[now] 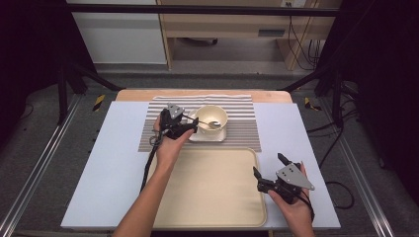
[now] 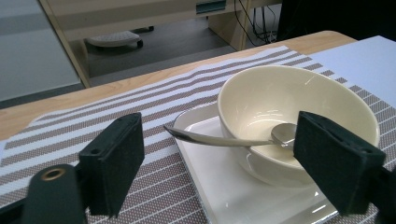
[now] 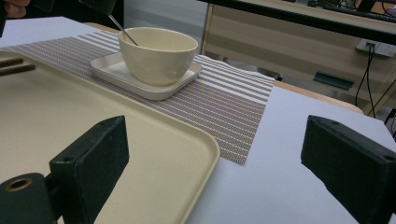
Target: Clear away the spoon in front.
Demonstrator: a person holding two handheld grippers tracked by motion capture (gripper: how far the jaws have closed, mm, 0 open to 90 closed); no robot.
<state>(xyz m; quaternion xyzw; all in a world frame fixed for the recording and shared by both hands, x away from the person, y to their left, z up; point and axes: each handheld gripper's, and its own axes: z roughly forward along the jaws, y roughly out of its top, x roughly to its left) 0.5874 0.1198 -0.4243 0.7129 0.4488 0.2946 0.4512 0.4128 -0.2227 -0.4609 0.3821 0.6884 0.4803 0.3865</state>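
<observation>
The left claw (image 2: 212, 163) stands wide, its jaws astride the handle of a silver metal spoon (image 2: 233, 139) without pressing it. The spoon leans in a cream ceramic bowl (image 2: 303, 102) on a white square plate (image 2: 219, 186), far-centre on the worktop. The right claw (image 3: 215, 172) hangs wide and empty, near right.

A cream bowl (image 3: 159, 53) is seen on a white square plate (image 3: 140, 79), set on a striped mat (image 3: 224, 109). A spoon handle (image 3: 122, 29) is leaned on the bowl's rim. A beige tray (image 3: 93, 126) is overlapped onto the mat's near edge. The right gripper (image 3: 215, 163) is held wide apart, with nothing between.
</observation>
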